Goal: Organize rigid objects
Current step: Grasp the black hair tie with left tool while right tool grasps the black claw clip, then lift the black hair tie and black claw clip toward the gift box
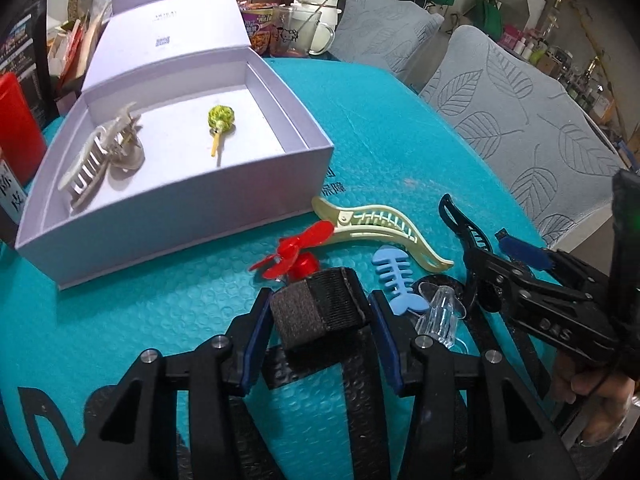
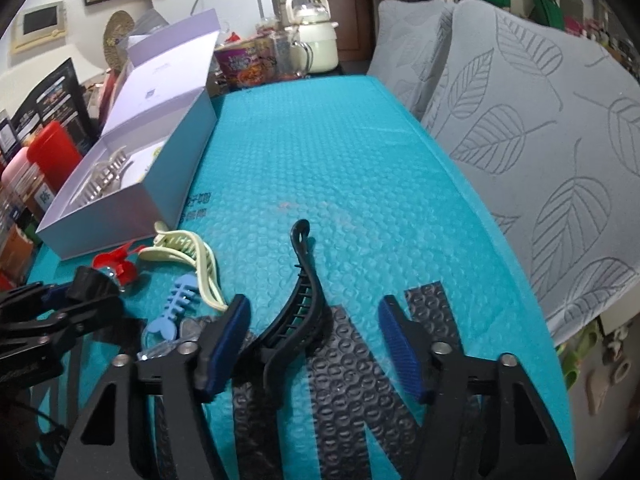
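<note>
My left gripper [image 1: 318,314] is shut on a black foam-and-strap block [image 1: 320,306] just above the teal mat. Beyond it lie a red fan toy [image 1: 298,252], a cream hair clip [image 1: 384,230], a blue fishbone clip [image 1: 398,276] and a clear plastic piece [image 1: 438,314]. The open lilac box [image 1: 192,216] holds a beige claw clip [image 1: 104,154] and a green-yellow ball pick [image 1: 219,122]. My right gripper [image 2: 314,328] is open, with a black hair clip [image 2: 298,300] lying between its fingers; it also shows in the left wrist view [image 1: 500,264].
Grey leaf-patterned cushions [image 2: 540,160] line the right side of the mat. A cream kettle [image 2: 312,32], snack cups [image 2: 244,60] and a glass stand at the far end. A red container [image 2: 54,152] and bottles stand left of the box.
</note>
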`<move>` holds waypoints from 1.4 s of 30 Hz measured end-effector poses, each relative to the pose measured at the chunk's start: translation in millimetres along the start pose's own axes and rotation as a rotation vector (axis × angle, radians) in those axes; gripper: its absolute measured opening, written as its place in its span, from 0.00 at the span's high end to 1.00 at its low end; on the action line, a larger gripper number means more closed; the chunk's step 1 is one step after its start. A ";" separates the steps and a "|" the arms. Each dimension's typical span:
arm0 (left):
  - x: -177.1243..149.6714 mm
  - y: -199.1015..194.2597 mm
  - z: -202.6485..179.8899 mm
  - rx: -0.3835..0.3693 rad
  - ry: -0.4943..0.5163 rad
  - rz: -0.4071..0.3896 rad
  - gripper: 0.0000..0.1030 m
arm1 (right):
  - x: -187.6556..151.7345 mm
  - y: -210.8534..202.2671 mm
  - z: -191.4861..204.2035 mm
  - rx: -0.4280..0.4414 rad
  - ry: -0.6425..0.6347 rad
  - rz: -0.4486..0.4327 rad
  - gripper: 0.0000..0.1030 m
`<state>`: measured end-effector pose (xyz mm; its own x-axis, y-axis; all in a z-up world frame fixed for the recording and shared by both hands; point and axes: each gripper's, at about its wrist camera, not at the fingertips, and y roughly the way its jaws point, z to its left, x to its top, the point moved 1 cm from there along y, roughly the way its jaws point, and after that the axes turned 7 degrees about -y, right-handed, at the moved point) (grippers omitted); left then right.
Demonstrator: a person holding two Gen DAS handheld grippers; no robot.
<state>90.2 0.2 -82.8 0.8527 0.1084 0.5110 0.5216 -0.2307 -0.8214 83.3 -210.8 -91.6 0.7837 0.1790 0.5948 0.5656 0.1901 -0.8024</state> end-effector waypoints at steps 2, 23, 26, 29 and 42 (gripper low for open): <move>1.4 -1.5 1.5 -0.001 -0.002 0.001 0.54 | -0.9 5.8 0.6 0.002 0.000 0.019 0.47; -14.7 -21.0 17.7 0.003 -0.013 -0.030 0.54 | -18.9 -10.0 21.8 -0.079 -0.058 -0.007 0.80; -19.2 -29.4 20.6 0.004 -0.018 -0.044 0.54 | -21.5 -19.7 26.8 -0.083 -0.060 -0.023 0.80; -23.8 -39.0 23.0 0.006 -0.015 -0.065 0.54 | -24.5 -30.1 31.9 -0.092 -0.062 -0.042 0.80; -47.2 -71.1 34.2 -0.004 -0.014 -0.125 0.54 | -43.1 -62.5 59.7 -0.095 -0.067 -0.099 0.80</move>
<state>13.9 44.5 -57.2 0.7814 0.1503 0.6057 0.6237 -0.2180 -0.7506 -1.1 -172.7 -64.2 0.7056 0.2284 0.6708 0.6637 0.1187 -0.7385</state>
